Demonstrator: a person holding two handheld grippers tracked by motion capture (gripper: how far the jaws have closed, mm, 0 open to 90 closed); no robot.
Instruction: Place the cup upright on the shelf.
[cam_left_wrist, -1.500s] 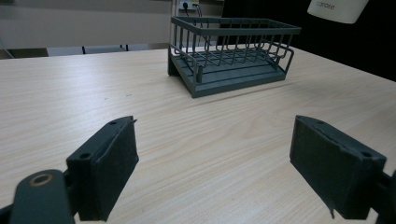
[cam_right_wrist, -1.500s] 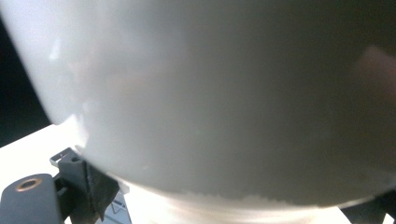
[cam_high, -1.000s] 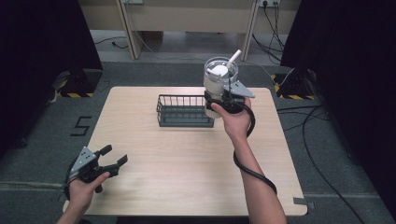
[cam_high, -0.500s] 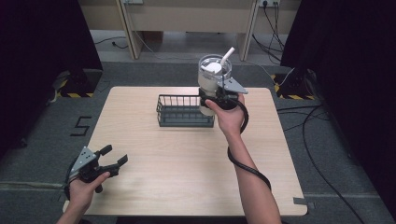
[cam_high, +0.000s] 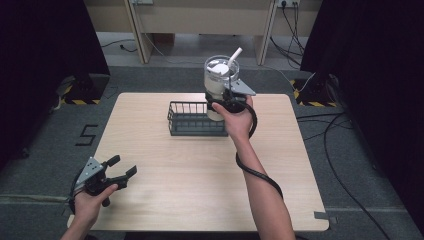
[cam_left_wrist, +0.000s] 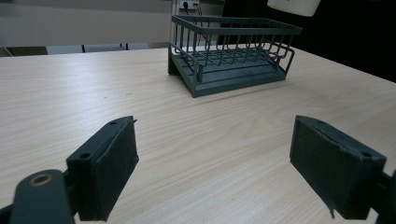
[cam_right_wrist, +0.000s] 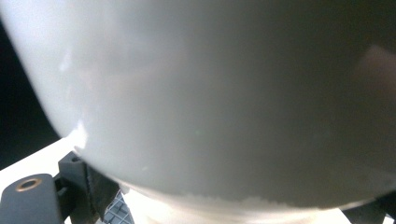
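Note:
A pale, translucent cup (cam_high: 220, 80) with a white stick (cam_high: 234, 54) poking out of its top hangs in the air over the right end of a dark wire basket (cam_high: 192, 122). My right gripper (cam_high: 221, 103) is shut on the cup's lower part. Up close in the right gripper view, the cup's wall (cam_right_wrist: 210, 93) blocks most of the picture, and one black pad (cam_right_wrist: 93, 186) presses its left side. My left gripper (cam_high: 122, 167) rests open near the table's front left corner, with nothing between its jaws. From there the basket (cam_left_wrist: 233, 51) lies ahead with the cup's base (cam_left_wrist: 294, 5) above it.
The light wooden table (cam_high: 200, 190) carries the basket at its far middle. Dark curtains stand on both sides. Cables (cam_high: 345, 150) run over the grey floor at the right, and wooden furniture legs (cam_high: 137, 30) stand behind the table.
My right gripper has carried the cup leftward and slightly up, from beside the basket's right end to above it. The left gripper has stayed put.

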